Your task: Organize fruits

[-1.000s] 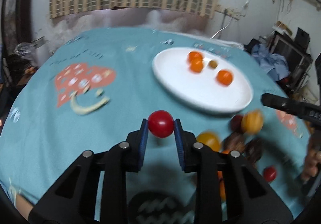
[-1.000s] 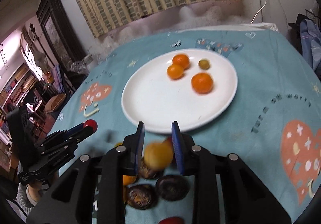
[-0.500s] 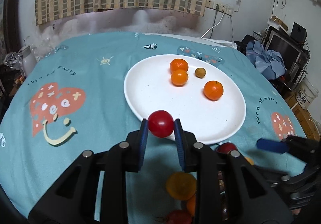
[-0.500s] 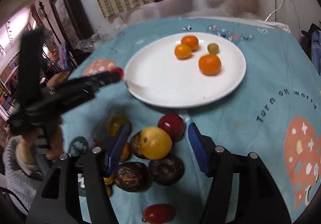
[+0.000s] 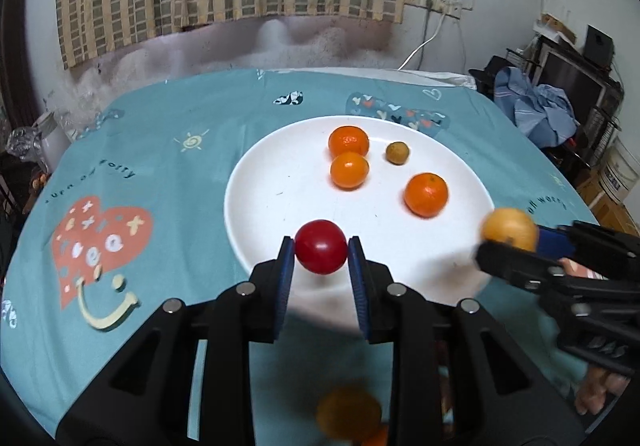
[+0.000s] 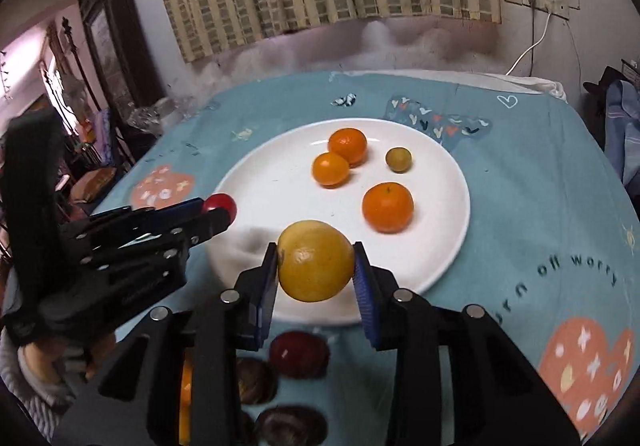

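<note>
A white plate [image 5: 280,182] [image 6: 448,182] on the teal cloth holds three oranges [image 5: 425,193] [image 6: 387,207] and a small greenish-brown fruit [image 5: 397,153] [image 6: 398,159]. My left gripper [image 5: 321,254] is shut on a red tomato [image 5: 321,246] above the plate's near rim; it shows at the left in the right wrist view [image 6: 219,205]. My right gripper [image 6: 316,262] is shut on a yellow-orange fruit [image 6: 315,260] above the plate's near edge, also seen in the left wrist view [image 5: 509,228].
Loose fruit lies on the cloth below the grippers: a dark red one [image 6: 299,353], dark brown ones [image 6: 256,380] and an orange one [image 5: 348,412]. A wall and curtain stand behind the table. Furniture and clothes stand at the right [image 5: 536,106].
My right gripper closed on the yellow-orange fruit and lifted it from the pile toward the plate. My left gripper moved forward with the tomato to the plate's near rim.
</note>
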A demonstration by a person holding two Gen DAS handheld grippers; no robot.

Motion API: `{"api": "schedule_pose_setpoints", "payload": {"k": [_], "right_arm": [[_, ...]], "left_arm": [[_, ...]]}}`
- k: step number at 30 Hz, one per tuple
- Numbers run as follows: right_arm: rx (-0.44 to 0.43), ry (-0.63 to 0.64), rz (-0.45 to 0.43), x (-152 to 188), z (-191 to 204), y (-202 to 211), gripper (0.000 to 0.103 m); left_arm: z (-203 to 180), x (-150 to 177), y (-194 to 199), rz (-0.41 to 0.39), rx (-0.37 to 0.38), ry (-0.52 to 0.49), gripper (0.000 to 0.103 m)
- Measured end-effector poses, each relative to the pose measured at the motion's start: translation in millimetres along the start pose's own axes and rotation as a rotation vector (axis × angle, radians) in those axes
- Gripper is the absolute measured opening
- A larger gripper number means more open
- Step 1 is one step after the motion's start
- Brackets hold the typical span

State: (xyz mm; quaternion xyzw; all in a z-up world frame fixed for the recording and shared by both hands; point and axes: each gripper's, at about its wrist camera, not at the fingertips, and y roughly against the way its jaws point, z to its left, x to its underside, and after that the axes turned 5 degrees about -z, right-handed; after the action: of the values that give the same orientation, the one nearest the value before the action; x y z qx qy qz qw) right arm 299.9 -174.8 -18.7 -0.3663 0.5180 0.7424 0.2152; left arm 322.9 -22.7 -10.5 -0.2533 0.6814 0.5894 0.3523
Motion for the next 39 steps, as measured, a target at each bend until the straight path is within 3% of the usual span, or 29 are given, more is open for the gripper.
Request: {"api": "schedule_pose_setpoints", "payload": {"k": [3,6,10,15,19,26,32,39], "right_arm": [[0.032,-0.028,-0.010,3,-9,-12,0.042],[0.014,-0.066,-0.052,12,-17,3,0.058],[-0.011,-0.091,-0.121,23,-22,43,0.058],[-0.069,-0.114,-0.157,55,-22,79,0.059],[-0.088,-0.157,-0.137,64,-30,79,0.059],[-0.096,-0.161,-0.110,66,-30,73,0.059],[-0.099,-0.148,-0.094,68,-26,67,0.059],[-0.108,-0.116,-0.056,73,-16,56,0.059]], "left_arm": [[3,4,-6,0.004,-0.017,0.016,0.051],[6,11,4,-0.016,-0.041,0.000,0.054],[16,26,31,-0.027,-0.035,0.041,0.059],[14,64,54,-0.007,-0.058,0.010,0.065],[13,82,58,0.009,-0.072,-0.003,0.065],[-3,85,56,0.003,-0.021,-0.060,0.065],[-6,87,40,0.054,0.024,-0.052,0.064],[3,85,26,0.107,0.153,0.029,0.046]]}}
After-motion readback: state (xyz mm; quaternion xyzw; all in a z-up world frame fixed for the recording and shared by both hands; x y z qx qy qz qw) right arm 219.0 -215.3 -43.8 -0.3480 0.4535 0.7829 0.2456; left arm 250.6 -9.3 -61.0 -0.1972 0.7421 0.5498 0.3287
